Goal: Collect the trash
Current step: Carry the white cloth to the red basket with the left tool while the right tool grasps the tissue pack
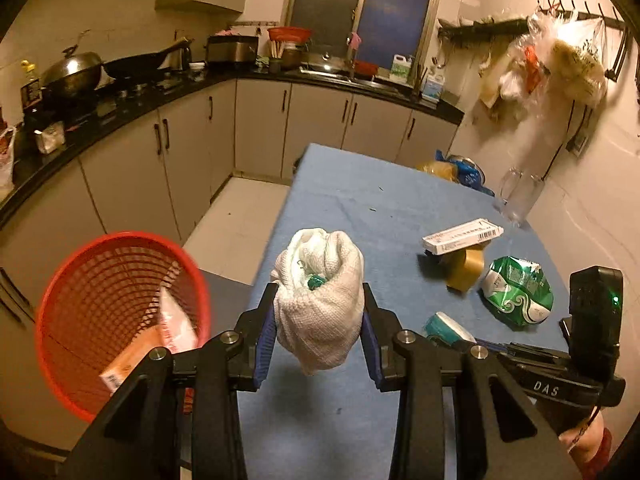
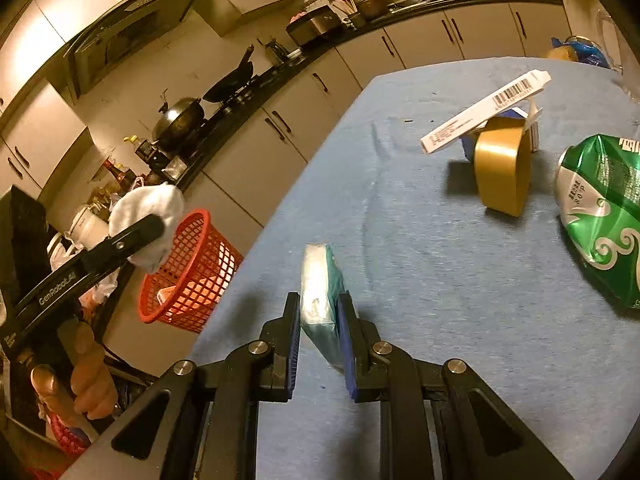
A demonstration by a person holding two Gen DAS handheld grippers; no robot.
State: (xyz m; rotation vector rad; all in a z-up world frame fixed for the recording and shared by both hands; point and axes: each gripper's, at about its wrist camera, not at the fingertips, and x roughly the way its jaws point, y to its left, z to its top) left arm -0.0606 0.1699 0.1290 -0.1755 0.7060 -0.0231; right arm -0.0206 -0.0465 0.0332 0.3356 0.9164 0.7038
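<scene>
My left gripper (image 1: 319,312) is shut on a crumpled white paper towel wad (image 1: 320,300), held above the left edge of the blue table (image 1: 360,200); the wad also shows in the right wrist view (image 2: 150,220). The red mesh trash basket (image 1: 120,312) stands on the floor left of it, with wrappers inside; it also shows in the right wrist view (image 2: 192,272). My right gripper (image 2: 319,312) is shut on a teal and white tissue packet (image 2: 322,296), low over the table. That packet also shows in the left wrist view (image 1: 446,328).
On the table lie a green crumpled bag (image 2: 604,216), a gold tape roll (image 2: 504,164), a long white barcoded box (image 2: 484,112) leaning on it, a glass jar (image 1: 520,196) and blue bags (image 1: 468,172). Kitchen counters (image 1: 120,104) run along the left and back.
</scene>
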